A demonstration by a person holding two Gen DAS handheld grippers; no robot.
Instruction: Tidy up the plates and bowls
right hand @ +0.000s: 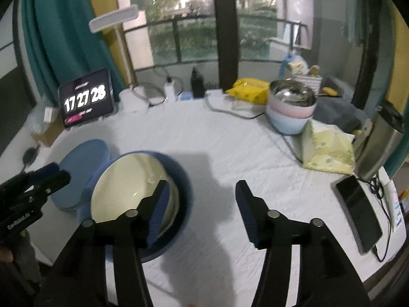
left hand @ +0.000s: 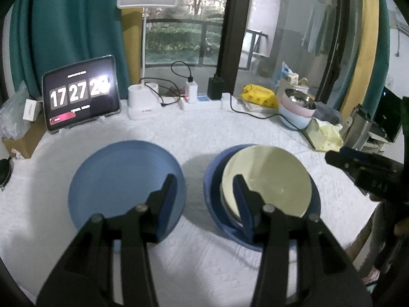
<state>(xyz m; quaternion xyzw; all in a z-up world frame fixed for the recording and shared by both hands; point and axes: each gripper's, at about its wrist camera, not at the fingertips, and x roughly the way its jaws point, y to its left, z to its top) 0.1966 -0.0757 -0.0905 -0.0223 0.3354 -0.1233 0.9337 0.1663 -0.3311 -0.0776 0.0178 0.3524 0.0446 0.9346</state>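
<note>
a: where do the plates stand?

b: the cream plate point(left hand: 267, 179) lies inside the dark blue plate point(left hand: 213, 179), just right of the lone light blue plate point(left hand: 122, 176) on the bench point(left hand: 204, 133). the bowl stack point(left hand: 297, 110) sits well behind the dark blue plate.

a: and the claws?

b: the left claw point(left hand: 204, 197) is partly spread, holding nothing; the right claw point(right hand: 202, 202) gapes wider, also bare. a placing looks finished. next, i'd judge, one claw must pinch the light blue plate's rim and nest it with the others.

Bare white tablecloth point(right hand: 225, 138) lies open through the middle and near right. The blue plate point(left hand: 122, 179) and plate stack point(left hand: 265, 186) block near left; stacked bowls point(right hand: 291, 110) and a phone point(right hand: 358, 209) crowd the right.
</note>
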